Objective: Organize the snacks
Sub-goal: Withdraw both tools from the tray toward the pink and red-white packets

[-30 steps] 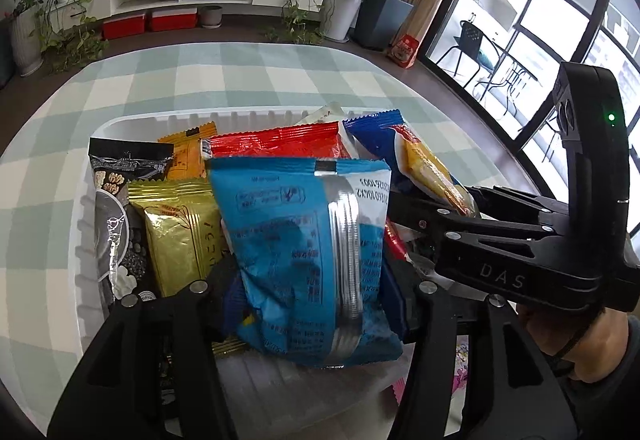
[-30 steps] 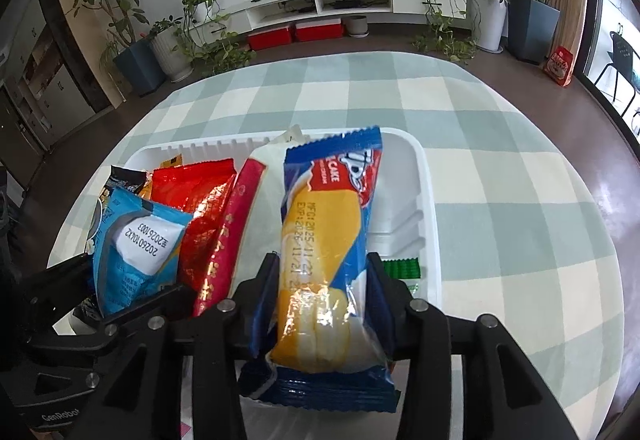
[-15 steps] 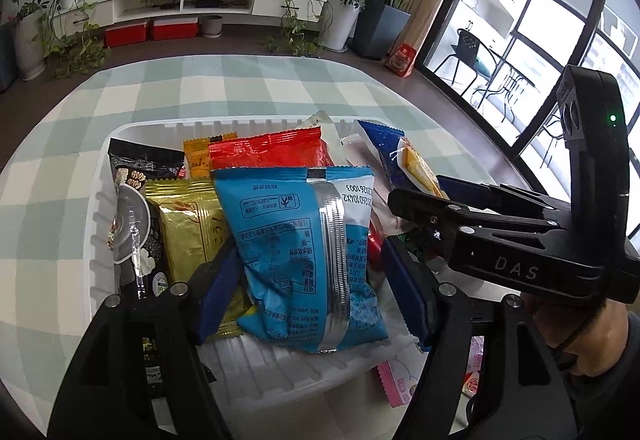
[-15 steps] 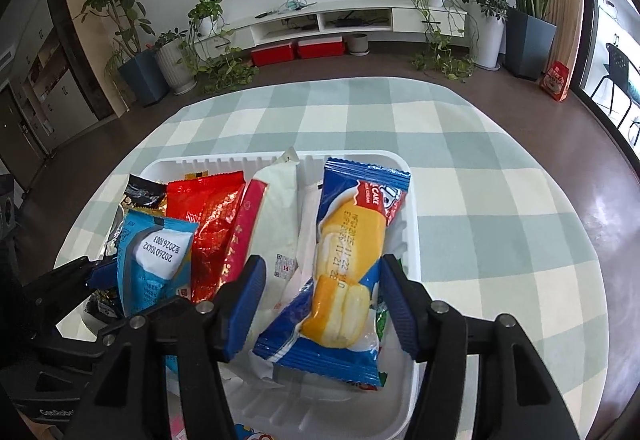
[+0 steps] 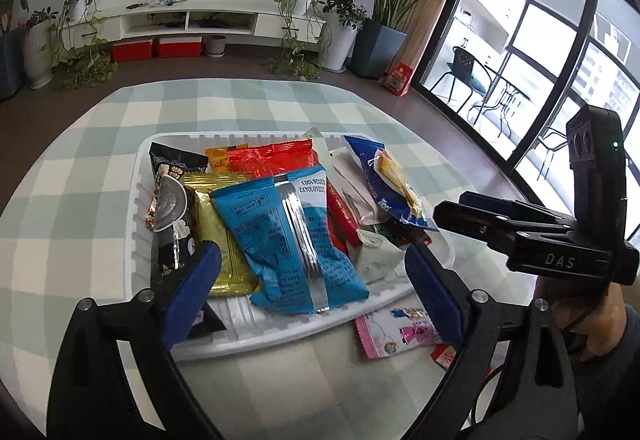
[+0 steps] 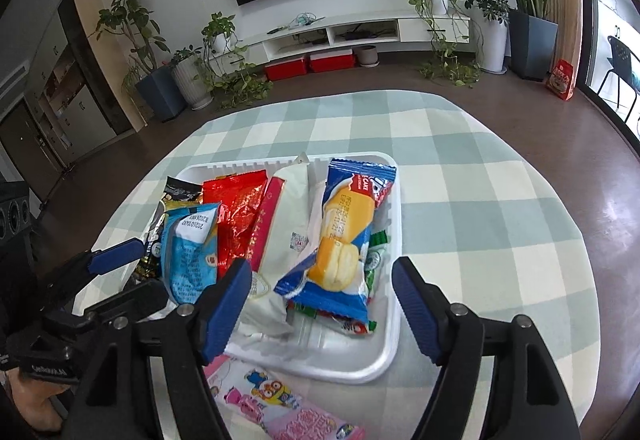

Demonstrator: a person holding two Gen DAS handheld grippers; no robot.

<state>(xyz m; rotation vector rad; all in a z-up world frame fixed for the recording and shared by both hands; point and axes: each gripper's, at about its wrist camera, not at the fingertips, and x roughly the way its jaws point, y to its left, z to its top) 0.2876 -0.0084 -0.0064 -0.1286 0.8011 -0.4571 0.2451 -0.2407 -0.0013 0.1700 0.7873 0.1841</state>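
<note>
A white tray on the checked tablecloth holds several snack packs. A blue bag lies on top at the tray's front, beside gold, black and red packs. My left gripper hangs above the near rim, its jaws opening, both pads clear of the blue bag. A blue cake pack with a yellow cake rests in the tray's right half. My right gripper is drawn back from it, jaws opening, nothing pressed between the pads.
A pink cartoon packet lies on the cloth just in front of the tray, also seen as the pink packet. The other gripper and a hand sit close on the right. Potted plants and a TV shelf stand far behind.
Both grippers have opened and let go: the blue bag and the cake pack now lie in the tray. Both hands have pulled back and up from the tray.
</note>
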